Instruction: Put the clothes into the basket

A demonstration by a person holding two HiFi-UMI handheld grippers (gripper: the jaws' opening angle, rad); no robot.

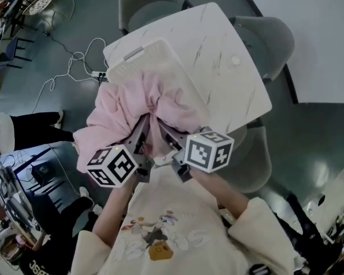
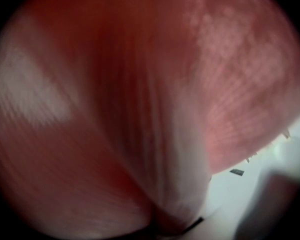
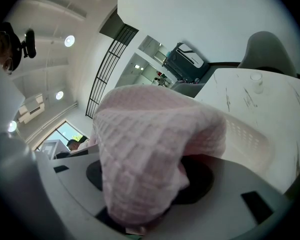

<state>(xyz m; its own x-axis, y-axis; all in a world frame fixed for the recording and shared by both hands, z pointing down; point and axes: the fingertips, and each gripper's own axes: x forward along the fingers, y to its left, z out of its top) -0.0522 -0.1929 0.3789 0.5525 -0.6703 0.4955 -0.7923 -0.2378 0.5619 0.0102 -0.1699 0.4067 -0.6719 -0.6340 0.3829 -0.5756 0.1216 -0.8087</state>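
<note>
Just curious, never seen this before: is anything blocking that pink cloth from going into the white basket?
Nothing visible does. The pink cloth already drapes over the near edge of the white basket, and the rest of its open top shows bare.

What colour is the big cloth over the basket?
Pale pink cloth, with a waffle-like weave; right gripper view shows it best.

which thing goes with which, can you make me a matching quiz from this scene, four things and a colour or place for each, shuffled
Things:
1 garment
2 basket
3 table
4 chair

Colour or place:
A grey, beside the table
B pink, over the basket's near end
C white, stands on the table
D marbled top

Pairs: 1-B, 2-C, 3-D, 4-A
</note>
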